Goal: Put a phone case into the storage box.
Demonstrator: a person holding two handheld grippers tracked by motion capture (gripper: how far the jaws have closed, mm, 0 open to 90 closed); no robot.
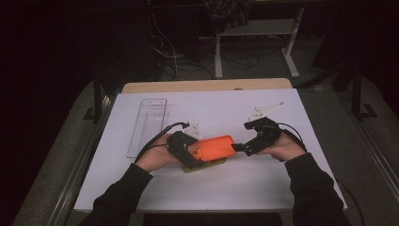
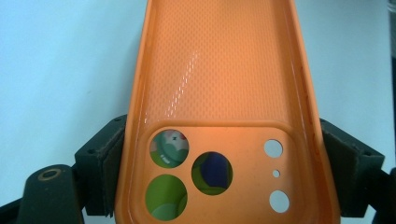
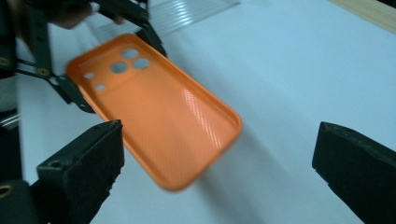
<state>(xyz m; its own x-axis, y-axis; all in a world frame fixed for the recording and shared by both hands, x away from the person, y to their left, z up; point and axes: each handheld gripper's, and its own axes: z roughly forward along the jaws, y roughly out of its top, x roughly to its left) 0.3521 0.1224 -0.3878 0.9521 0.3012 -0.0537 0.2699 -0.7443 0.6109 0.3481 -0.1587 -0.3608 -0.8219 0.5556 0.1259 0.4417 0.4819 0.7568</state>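
An orange phone case (image 1: 215, 147) hangs just above the white table, open side up, with its camera cut-outs toward my left hand. My left gripper (image 1: 188, 153) is shut on that cut-out end, and its pads (image 2: 105, 170) press both long edges of the case (image 2: 219, 93). Under the case lies a flat green thing (image 1: 204, 165); green and blue show through the holes. My right gripper (image 1: 242, 147) stands open at the case's other end. In the right gripper view its jaws (image 3: 222, 186) are spread wide, and the case (image 3: 159, 112) reaches down between them without touching either pad.
A clear plastic tray (image 1: 148, 125) lies at the left back of the white sheet (image 1: 282, 179). A wooden table edge (image 1: 207, 85) runs along the far side. Table legs and cables stand on the dark floor beyond.
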